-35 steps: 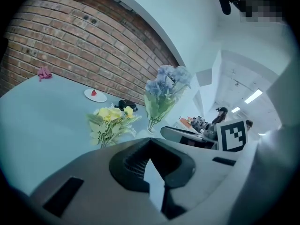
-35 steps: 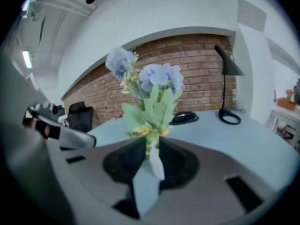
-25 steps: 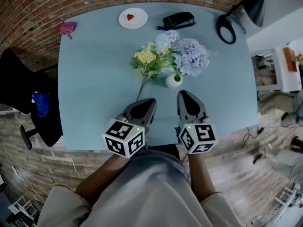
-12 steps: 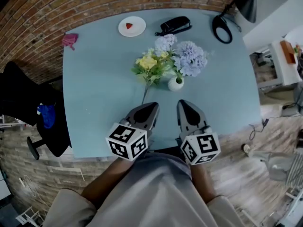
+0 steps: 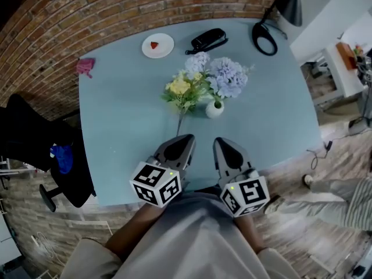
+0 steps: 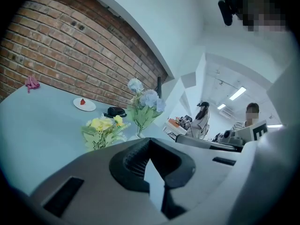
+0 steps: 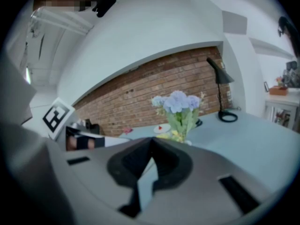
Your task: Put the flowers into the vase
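Hiding most of the vase point(image 7: 189, 142): right tool point(image 7: 151, 157)

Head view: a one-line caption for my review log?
Left gripper and right gripper, shut and empty, near the table edge; blue flowers in white vase, yellow bunch lying beside it.

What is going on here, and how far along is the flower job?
A person holds a gripper in each hand over the near edge of the table. The left gripper and right gripper are both shut and empty, short of the flowers. The pale blue flowers stand in the small white vase. The yellow bunch lies on the table beside it, not yet in the vase.
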Demonstrator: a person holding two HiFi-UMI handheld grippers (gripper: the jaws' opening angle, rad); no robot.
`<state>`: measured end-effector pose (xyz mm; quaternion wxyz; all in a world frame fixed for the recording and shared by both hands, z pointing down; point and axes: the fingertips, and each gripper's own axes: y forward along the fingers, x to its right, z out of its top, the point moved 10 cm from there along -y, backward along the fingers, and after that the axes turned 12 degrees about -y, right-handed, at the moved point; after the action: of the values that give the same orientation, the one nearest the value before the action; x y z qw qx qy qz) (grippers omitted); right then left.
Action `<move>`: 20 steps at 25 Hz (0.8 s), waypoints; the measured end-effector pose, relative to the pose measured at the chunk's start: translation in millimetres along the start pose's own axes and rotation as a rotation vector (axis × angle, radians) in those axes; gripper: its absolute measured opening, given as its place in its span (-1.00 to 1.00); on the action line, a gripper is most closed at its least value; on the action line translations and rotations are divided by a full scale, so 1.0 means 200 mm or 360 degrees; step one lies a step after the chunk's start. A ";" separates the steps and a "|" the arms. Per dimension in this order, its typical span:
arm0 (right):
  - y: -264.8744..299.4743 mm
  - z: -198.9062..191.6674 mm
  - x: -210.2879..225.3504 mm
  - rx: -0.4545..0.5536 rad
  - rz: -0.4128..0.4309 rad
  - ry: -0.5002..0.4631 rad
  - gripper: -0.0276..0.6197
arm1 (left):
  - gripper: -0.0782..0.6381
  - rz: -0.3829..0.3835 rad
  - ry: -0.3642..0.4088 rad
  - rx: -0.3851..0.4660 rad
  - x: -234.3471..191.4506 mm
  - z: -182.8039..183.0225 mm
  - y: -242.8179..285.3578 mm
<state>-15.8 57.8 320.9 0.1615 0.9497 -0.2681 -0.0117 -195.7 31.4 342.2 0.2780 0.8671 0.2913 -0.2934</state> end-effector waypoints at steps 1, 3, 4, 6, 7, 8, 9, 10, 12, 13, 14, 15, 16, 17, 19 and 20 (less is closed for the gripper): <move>0.00 0.01 -0.01 0.0006 -0.0003 0.0000 -0.84 | -0.74 -0.0010 0.0004 0.0003 0.00 0.00 -0.01; -0.01 0.02 -0.02 0.0015 -0.0012 -0.0001 -0.84 | -0.74 -0.0030 0.0007 0.0007 0.01 0.01 -0.02; -0.02 0.02 -0.02 0.0019 -0.0018 -0.0003 -0.84 | -0.74 -0.0038 0.0007 0.0007 0.01 0.01 -0.03; -0.03 0.03 -0.03 0.0024 -0.0030 -0.0006 -0.84 | -0.74 -0.0050 0.0008 0.0004 0.01 0.02 -0.04; -0.03 0.03 -0.04 0.0026 -0.0036 -0.0007 -0.84 | -0.74 -0.0054 0.0010 0.0002 0.01 0.02 -0.04; -0.04 0.03 -0.04 0.0028 -0.0043 -0.0007 -0.84 | -0.74 -0.0057 0.0015 0.0000 0.01 0.02 -0.05; -0.04 0.03 -0.05 0.0028 -0.0050 -0.0007 -0.84 | -0.74 -0.0062 0.0019 -0.0002 0.01 0.01 -0.05; -0.05 0.03 -0.05 0.0028 -0.0057 -0.0004 -0.84 | -0.74 -0.0069 0.0020 -0.0005 0.01 0.01 -0.05; -0.06 0.03 -0.06 0.0028 -0.0069 0.0005 -0.84 | -0.74 -0.0088 0.0003 -0.0017 0.01 0.01 -0.06; -0.07 0.03 -0.07 0.0029 -0.0073 0.0010 -0.84 | -0.74 -0.0090 -0.0012 -0.0026 0.00 0.01 -0.06; -0.07 0.03 -0.07 0.0031 -0.0075 0.0013 -0.84 | -0.74 -0.0082 -0.0021 -0.0036 0.00 0.00 -0.06; -0.07 0.03 -0.08 0.0034 -0.0077 0.0015 -0.84 | -0.74 -0.0065 -0.0023 -0.0046 -0.01 0.00 -0.07; -0.07 0.03 -0.09 0.0036 -0.0077 0.0016 -0.84 | -0.74 -0.0047 -0.0018 -0.0054 -0.02 0.00 -0.08; -0.08 0.02 -0.11 0.0038 -0.0077 0.0018 -0.84 | -0.74 -0.0034 -0.0012 -0.0059 -0.02 0.00 -0.09; -0.08 0.01 -0.12 0.0037 -0.0080 0.0025 -0.84 | -0.74 -0.0028 -0.0006 -0.0060 -0.03 0.00 -0.10; -0.09 0.01 -0.13 0.0036 -0.0083 0.0032 -0.84 | -0.74 -0.0029 -0.0003 -0.0058 -0.03 0.00 -0.11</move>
<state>-29.2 84.7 311.9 0.1530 0.9582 -0.2417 -0.0035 -213.3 44.3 339.2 0.2915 0.8588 0.3042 -0.2914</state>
